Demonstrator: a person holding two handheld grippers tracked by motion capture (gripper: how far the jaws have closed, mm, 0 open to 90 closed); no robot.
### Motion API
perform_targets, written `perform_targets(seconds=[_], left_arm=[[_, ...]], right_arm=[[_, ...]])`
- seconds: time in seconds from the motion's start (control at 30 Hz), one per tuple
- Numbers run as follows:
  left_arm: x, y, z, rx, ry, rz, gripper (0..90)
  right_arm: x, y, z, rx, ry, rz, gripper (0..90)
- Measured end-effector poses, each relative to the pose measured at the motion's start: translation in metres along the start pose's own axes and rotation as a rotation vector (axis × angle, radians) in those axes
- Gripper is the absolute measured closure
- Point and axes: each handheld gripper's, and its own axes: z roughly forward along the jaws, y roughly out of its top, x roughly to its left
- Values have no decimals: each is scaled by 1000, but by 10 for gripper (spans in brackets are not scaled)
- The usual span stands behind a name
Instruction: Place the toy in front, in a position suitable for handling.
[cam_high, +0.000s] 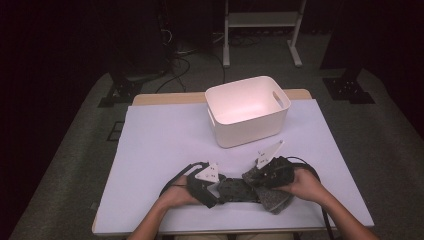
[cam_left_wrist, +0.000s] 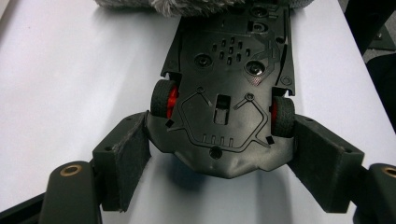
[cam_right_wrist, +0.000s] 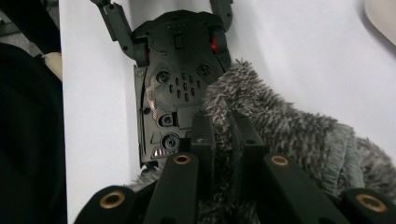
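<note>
Work in hand looks like wiping the underside of a toy car (cam_left_wrist: 224, 88) w/ a grey fluffy cloth (cam_right_wrist: 280, 135). Car lies belly-up on the white table cover (cam_high: 165, 135), near edge, centre, between both hands.

L gripper (cam_left_wrist: 219, 163) has its jaws spread wide around one end of the car; the pads sit against the body just beside the two red-hubbed wheels (cam_left_wrist: 164, 100), so it's clamped on the car, steadying it. R gripper (cam_right_wrist: 224, 135) has its jaws pinched almost fully together w/ a fold of the cloth between them; rest of the cloth bunches to the right and over the far end of the chassis in the L gripper view.

To do it well, imo: keep the L clamp steady and low so the car doesn't rock or tip off its roof. Drag the cloth along the chassis length, not across, since the screw wells and vent slots could snag fibres. Keep the R jaws off the plastic; let the cloth do the touching. Light pressure, else the car may slide out of the pads, which bear on a curved bit of body.

Around: white bin (cam_high: 248, 110) stands further back, slightly right of centre, well apart from the hands, looks empty. In the way: the gripper cables (cam_high: 172, 182) loop on the cover near both hands and might catch the cloth. Beyond the table, dim floor, a white frame stand (cam_high: 262, 30), dark stand bases.
</note>
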Motion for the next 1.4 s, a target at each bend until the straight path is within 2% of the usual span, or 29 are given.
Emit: perform_targets(seconds=[0.07,0.27,0.33,0.4,0.57,0.63,0.67,0.77,0.8,0.87,1.0,1.1,1.2,1.3,1.4], left_arm=[[0,0,0,0,-1,0,240],[1,1,0,-2,-2,-1,240],[1,0,0,3,0,-2,240],[1,0,0,6,0,0,240],[1,1,0,-10,-5,-5,240],[1,2,-1,-13,-5,-2,240],[1,2,-1,-15,-5,-6,241],[0,2,-1,-9,-5,-5,240],[0,2,-1,-9,-5,-5,240],[1,1,0,-4,-8,-9,240],[2,1,0,-7,-13,-9,240],[2,1,0,-11,-13,-10,240],[1,2,0,-16,-6,-4,240],[1,3,-1,-15,-7,1,240],[1,3,-1,-16,-8,1,241]], right_arm=[[0,-1,-1,-1,-2,3,806],[-1,-35,-20,-18,-27,84,807],[1,-44,-24,-31,-21,96,807],[3,-46,-25,-41,-14,96,806],[15,-39,-20,-64,28,56,806],[20,-29,-13,-57,42,29,806],[22,-18,-6,-51,55,2,806],[20,-3,5,-46,58,-24,806],[20,-3,5,-46,58,-24,806],[13,4,9,-46,55,-21,807],[5,1,7,-57,45,6,807],[-1,-13,-3,-66,19,42,806],[1,-24,-8,-83,16,68,806],[6,-29,-9,-89,24,66,806],[11,-26,-6,-86,25,41,806]])
